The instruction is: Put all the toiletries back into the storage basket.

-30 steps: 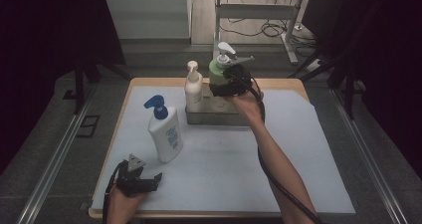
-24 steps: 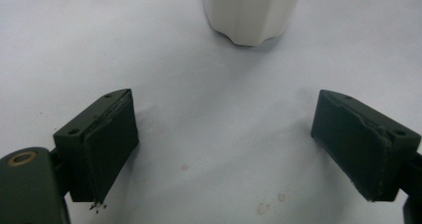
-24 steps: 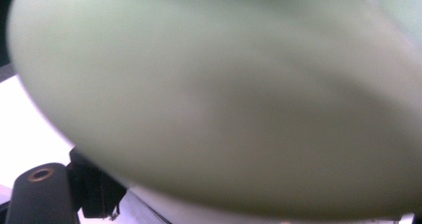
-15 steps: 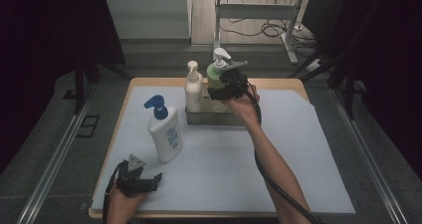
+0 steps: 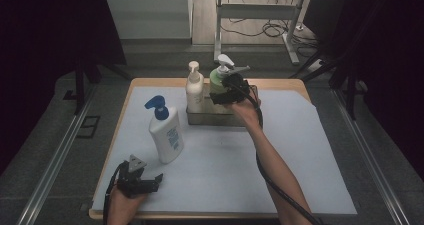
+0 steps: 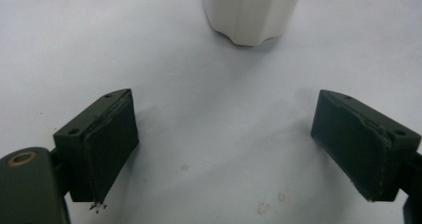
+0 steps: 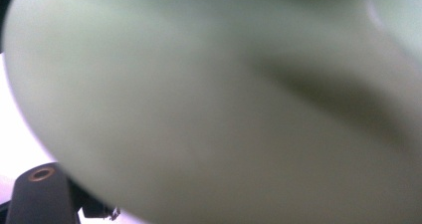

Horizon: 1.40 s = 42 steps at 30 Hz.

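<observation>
the right hand-held gripper [image 5: 226, 91] grips the green pump bottle [image 5: 218, 78] over the metal tray [image 5: 215, 118] beside the cream bottle [image 5: 194, 91], so lower it straight and release only once seated, while the left hand-held gripper [image 5: 159, 179] rests released on the tabletop [image 5: 225, 165].

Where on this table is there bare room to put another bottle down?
The white mat lies bare right of the right forearm, and in the middle between the blue-pump bottle and that forearm. It is crowded at the back: the metal tray holds the cream bottle and the green bottle in the right gripper.
</observation>
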{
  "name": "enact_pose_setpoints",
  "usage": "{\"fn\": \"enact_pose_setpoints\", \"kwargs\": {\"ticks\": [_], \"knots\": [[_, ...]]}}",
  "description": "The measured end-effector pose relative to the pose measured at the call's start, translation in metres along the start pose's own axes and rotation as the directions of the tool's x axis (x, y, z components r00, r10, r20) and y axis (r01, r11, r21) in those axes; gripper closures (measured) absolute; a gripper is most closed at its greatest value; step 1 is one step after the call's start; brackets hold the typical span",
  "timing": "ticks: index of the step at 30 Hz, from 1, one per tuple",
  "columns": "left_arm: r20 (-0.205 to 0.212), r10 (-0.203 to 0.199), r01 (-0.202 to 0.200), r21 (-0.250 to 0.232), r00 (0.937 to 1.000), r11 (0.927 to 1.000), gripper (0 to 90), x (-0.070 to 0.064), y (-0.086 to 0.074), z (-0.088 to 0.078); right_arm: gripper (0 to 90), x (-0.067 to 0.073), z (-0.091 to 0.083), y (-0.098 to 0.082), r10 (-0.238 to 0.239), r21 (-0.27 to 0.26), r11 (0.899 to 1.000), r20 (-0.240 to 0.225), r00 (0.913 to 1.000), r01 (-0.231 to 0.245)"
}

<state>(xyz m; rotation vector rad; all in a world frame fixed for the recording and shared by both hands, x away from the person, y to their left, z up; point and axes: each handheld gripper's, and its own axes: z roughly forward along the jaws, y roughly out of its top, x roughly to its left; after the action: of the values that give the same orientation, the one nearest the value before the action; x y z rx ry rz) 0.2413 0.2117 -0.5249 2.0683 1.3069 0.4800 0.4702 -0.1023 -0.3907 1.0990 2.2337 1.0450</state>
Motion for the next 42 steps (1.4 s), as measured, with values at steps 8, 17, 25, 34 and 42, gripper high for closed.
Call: {"fn": "enact_pose_setpoints", "kwargs": {"ticks": [8,17,25,34,42], "knots": [[0.000,0.002,-0.002,0.001,1.0000,1.0000,10.7,0.000,0.000,0.000,12.9,0.000,0.010,-0.009,0.009,0.031,0.999,-0.007,0.9999,-0.008],[0.001,0.004,-0.004,0.004,1.0000,1.0000,10.7,0.000,0.000,0.000,12.9,0.001,0.019,-0.015,0.009,0.052,0.999,-0.010,0.9999,-0.009],[0.000,0.001,-0.001,0.002,1.0000,1.0000,10.7,0.000,0.000,0.000,12.5,-0.001,0.026,-0.019,0.043,0.071,0.997,-0.020,0.9989,-0.041],[0.000,0.003,-0.003,0.002,1.0000,1.0000,10.7,0.000,0.000,0.000,11.3,-0.006,0.026,-0.018,0.049,0.073,0.996,-0.052,0.9975,-0.045],[-0.001,0.003,-0.003,0.002,1.0000,1.0000,10.7,0.000,0.000,0.000,8.5,-0.008,0.022,-0.020,0.047,0.057,0.997,-0.074,0.9961,-0.043]]}}
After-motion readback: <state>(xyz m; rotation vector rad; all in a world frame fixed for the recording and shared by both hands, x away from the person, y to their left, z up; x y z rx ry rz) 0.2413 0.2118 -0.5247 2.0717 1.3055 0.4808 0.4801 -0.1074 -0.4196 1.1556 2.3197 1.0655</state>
